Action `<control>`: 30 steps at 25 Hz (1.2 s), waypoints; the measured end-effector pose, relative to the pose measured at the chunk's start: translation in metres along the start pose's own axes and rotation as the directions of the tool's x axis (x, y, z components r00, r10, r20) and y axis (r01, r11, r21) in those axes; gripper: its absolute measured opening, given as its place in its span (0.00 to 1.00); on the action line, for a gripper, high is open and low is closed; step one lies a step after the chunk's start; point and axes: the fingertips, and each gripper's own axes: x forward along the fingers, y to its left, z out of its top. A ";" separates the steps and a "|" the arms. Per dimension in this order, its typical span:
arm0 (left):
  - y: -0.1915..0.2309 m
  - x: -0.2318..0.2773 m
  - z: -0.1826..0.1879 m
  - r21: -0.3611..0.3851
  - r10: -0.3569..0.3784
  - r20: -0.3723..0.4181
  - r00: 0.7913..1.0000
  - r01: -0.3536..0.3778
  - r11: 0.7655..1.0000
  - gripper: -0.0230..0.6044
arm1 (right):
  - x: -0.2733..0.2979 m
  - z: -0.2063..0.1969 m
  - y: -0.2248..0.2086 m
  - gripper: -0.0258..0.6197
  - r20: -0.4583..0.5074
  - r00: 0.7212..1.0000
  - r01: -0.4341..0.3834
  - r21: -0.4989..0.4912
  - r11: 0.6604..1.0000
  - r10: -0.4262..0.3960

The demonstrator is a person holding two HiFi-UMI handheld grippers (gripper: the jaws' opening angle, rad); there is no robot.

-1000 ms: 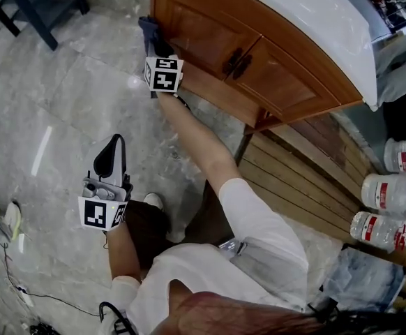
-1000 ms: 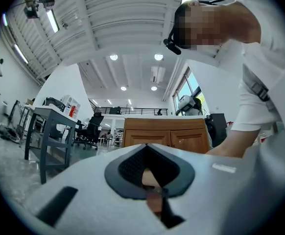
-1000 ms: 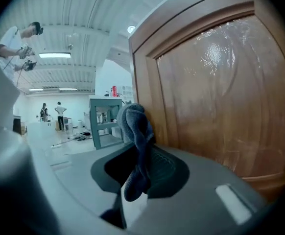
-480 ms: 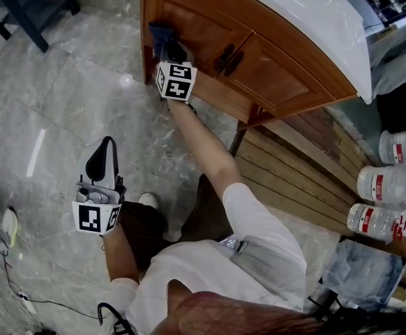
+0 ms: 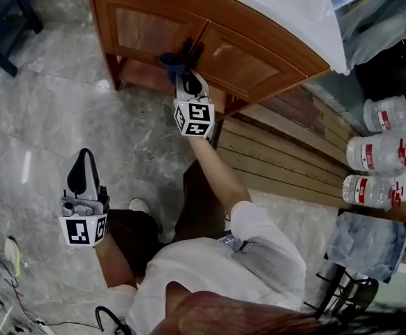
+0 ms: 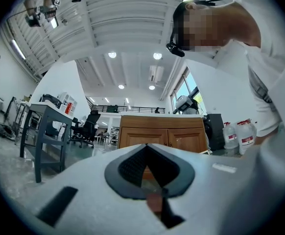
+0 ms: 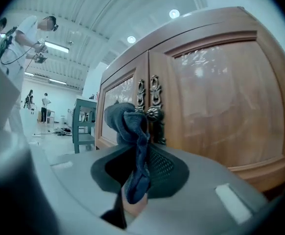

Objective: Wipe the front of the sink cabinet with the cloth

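Blue cloth (image 7: 125, 119) is clenched in my right tongs (image 7: 137, 155) at the cabinet (image 7: 221, 97) handles (image 7: 154, 112); I should press flat and stroke evenly (left tongs (image 6: 146, 151) closed, empty, idle).

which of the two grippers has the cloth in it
The right gripper, up at the cabinet door handles: a dark blue cloth is pinched between its jaws. The left gripper is shut on nothing, over the floor.

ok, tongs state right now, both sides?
Left tongs: closed, empty.
Right tongs: closed on the dark blue cloth.
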 end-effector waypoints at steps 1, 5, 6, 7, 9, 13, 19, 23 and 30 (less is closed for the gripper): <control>-0.001 0.001 -0.001 -0.002 -0.005 -0.001 1.000 0.005 1.000 0.03 | -0.009 -0.001 -0.010 0.15 0.000 1.000 0.015 0.001 1.000 -0.015; -0.004 0.003 -0.004 -0.007 -0.008 -0.007 1.000 0.008 1.000 0.03 | -0.045 0.000 -0.065 0.15 0.014 0.993 0.114 0.070 0.991 -0.115; -0.003 0.003 -0.004 -0.008 -0.005 -0.009 1.000 0.005 1.000 0.03 | -0.054 0.002 -0.080 0.15 0.021 0.989 0.144 0.094 0.985 -0.147; -0.002 0.002 -0.004 -0.010 -0.002 -0.010 1.000 0.002 1.000 0.03 | -0.063 0.004 -0.095 0.15 0.027 0.984 0.171 0.112 0.979 -0.175; -0.002 0.002 -0.005 -0.013 0.001 -0.011 1.000 -0.001 1.000 0.03 | -0.078 0.007 -0.119 0.15 0.032 0.976 0.211 0.123 0.970 -0.216; -0.006 0.005 -0.008 -0.012 -0.009 -0.021 1.000 0.009 1.000 0.03 | -0.109 0.008 -0.154 0.15 0.034 0.956 0.285 0.129 0.950 -0.291; -0.017 0.011 -0.014 -0.014 -0.033 -0.040 0.999 0.032 0.999 0.03 | -0.157 0.007 -0.204 0.16 0.020 0.920 0.384 0.140 0.913 -0.390; -0.019 0.014 -0.016 -0.014 -0.039 -0.045 0.998 0.038 0.999 0.03 | -0.179 0.003 -0.224 0.16 0.015 0.902 0.425 0.140 0.894 -0.431; -0.019 0.014 -0.016 -0.012 -0.031 -0.042 0.999 0.031 0.999 0.03 | -0.190 -0.005 -0.238 0.16 -0.004 0.901 0.429 0.145 0.892 -0.433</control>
